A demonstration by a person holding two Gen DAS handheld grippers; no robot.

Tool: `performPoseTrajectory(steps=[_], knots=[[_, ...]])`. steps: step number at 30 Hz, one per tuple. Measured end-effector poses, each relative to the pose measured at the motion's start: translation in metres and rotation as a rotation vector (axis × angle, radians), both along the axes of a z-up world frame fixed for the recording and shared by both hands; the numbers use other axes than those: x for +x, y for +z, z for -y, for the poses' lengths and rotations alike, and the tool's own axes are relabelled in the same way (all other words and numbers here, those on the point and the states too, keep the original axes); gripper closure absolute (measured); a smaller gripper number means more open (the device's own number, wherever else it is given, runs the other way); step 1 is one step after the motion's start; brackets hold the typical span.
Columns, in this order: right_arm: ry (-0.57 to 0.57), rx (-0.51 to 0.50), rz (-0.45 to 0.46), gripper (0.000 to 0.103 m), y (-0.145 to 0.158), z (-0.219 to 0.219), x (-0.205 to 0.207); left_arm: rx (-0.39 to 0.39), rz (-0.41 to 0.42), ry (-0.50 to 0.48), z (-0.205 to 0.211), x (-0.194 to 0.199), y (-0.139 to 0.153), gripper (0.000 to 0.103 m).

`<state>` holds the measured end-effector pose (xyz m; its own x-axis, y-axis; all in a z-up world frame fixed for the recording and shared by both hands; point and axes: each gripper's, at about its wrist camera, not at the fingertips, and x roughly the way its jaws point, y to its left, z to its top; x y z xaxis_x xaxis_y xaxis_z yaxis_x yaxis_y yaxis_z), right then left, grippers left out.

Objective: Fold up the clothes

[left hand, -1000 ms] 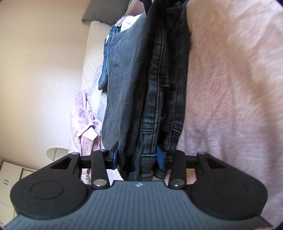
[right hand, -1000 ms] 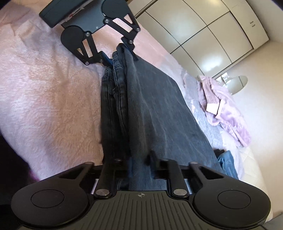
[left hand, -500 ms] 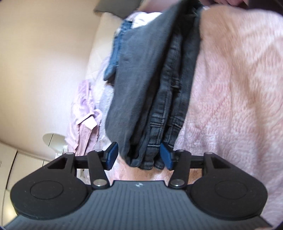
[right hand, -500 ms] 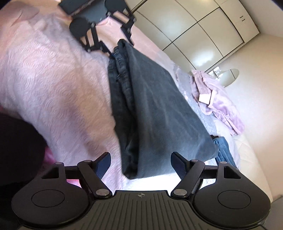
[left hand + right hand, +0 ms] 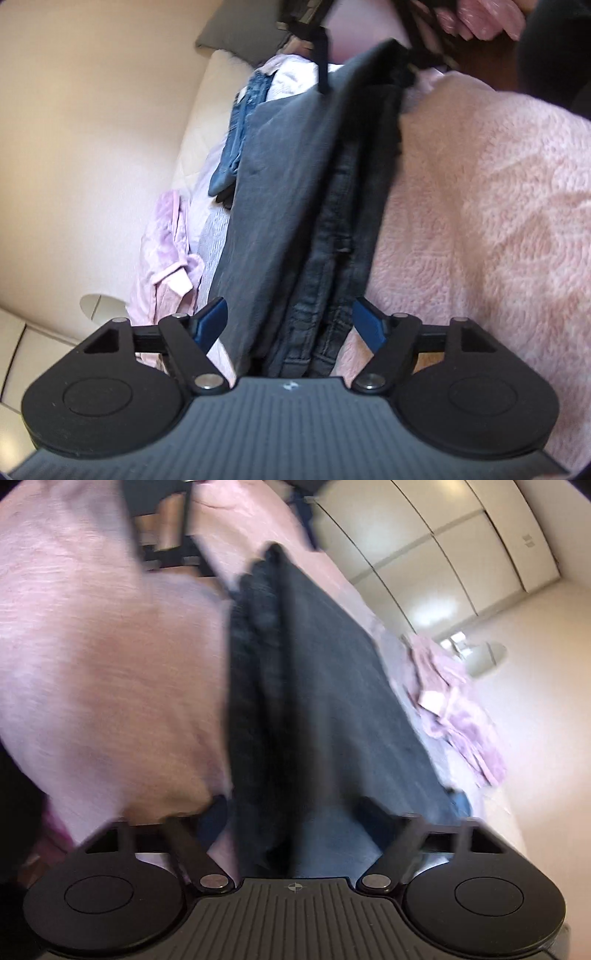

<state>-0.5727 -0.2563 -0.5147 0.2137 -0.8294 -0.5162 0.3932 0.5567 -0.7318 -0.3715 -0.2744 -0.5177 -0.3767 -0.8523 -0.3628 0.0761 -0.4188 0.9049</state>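
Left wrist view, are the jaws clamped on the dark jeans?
No, the left gripper is open, its blue pads clear of the dark jeans.

One dark jeans (image 5: 317, 206); one blue denim garment (image 5: 236, 147); one lilac garment (image 5: 166, 251); two claws.

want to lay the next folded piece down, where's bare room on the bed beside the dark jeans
Free: the pink blanket on one side of the dark jeans is bare up to the bed edge. Crowded: the other side, where blue jeans and a lilac garment lie by the wall. Both grippers, left and right, are open.
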Motion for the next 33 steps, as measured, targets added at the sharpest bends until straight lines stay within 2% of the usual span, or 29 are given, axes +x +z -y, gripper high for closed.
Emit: performPoseTrajectory(steps=[2, 4, 5, 6, 8, 10, 12, 15, 16, 17, 19, 21, 22, 24, 25, 30, 33], knots=[[-0.004, 0.001, 0.003, 0.044, 0.007, 0.002, -0.007, -0.010, 0.017, -0.013, 0.001, -0.004, -0.009, 0.031], [0.018, -0.004, -0.035, 0.044, 0.004, 0.004, -0.008, -0.017, 0.030, -0.012, 0.005, -0.010, -0.015, 0.031], [0.026, -0.002, -0.048, 0.049, 0.003, 0.005, -0.008, -0.020, 0.036, -0.011, 0.007, -0.012, -0.017, 0.031], [0.030, 0.006, -0.043, 0.062, 0.005, 0.007, -0.009, -0.030, 0.043, -0.009, 0.010, -0.015, -0.018, 0.030], [0.036, 0.021, -0.005, 0.076, 0.019, 0.008, -0.017, -0.048, 0.055, -0.004, 0.014, -0.019, -0.020, 0.029], [0.042, -0.009, 0.011, 0.080, 0.034, 0.002, -0.026, -0.066, 0.067, 0.000, 0.019, -0.024, -0.022, 0.027], [0.043, -0.031, 0.016, 0.080, 0.044, -0.002, -0.034, -0.082, 0.079, 0.007, 0.024, -0.029, -0.025, 0.028], [0.046, -0.007, -0.004, 0.080, 0.037, 0.001, -0.038, -0.065, 0.082, 0.036, 0.037, -0.036, -0.028, 0.029], [0.045, -0.005, -0.007, 0.080, 0.033, 0.002, -0.037, -0.048, 0.079, 0.047, 0.040, -0.037, -0.028, 0.040], [0.040, -0.010, -0.006, 0.080, 0.029, 0.001, -0.036, -0.030, 0.081, 0.056, 0.041, -0.038, -0.028, 0.047], [0.028, -0.022, -0.007, 0.079, 0.023, 0.000, -0.033, -0.010, 0.076, 0.065, 0.042, -0.038, -0.028, 0.054], [0.015, -0.049, -0.022, 0.070, 0.017, -0.003, -0.027, 0.005, 0.059, 0.067, 0.043, -0.035, -0.026, 0.056], [0.014, -0.066, -0.035, 0.066, 0.013, -0.002, -0.023, 0.015, 0.050, 0.068, 0.043, -0.034, -0.024, 0.056], [0.023, -0.102, -0.060, 0.049, 0.003, 0.000, -0.013, 0.044, 0.036, 0.070, 0.046, -0.033, -0.019, 0.056], [0.031, -0.107, -0.069, 0.047, -0.001, 0.004, -0.008, 0.068, 0.024, 0.072, 0.048, -0.033, -0.015, 0.056], [0.050, -0.163, -0.149, 0.047, -0.018, 0.026, 0.004, 0.076, 0.023, 0.059, 0.048, -0.032, -0.012, 0.054], [0.026, -0.138, -0.132, 0.047, -0.014, 0.040, -0.006, 0.070, 0.028, 0.049, 0.047, -0.032, -0.012, 0.049]])
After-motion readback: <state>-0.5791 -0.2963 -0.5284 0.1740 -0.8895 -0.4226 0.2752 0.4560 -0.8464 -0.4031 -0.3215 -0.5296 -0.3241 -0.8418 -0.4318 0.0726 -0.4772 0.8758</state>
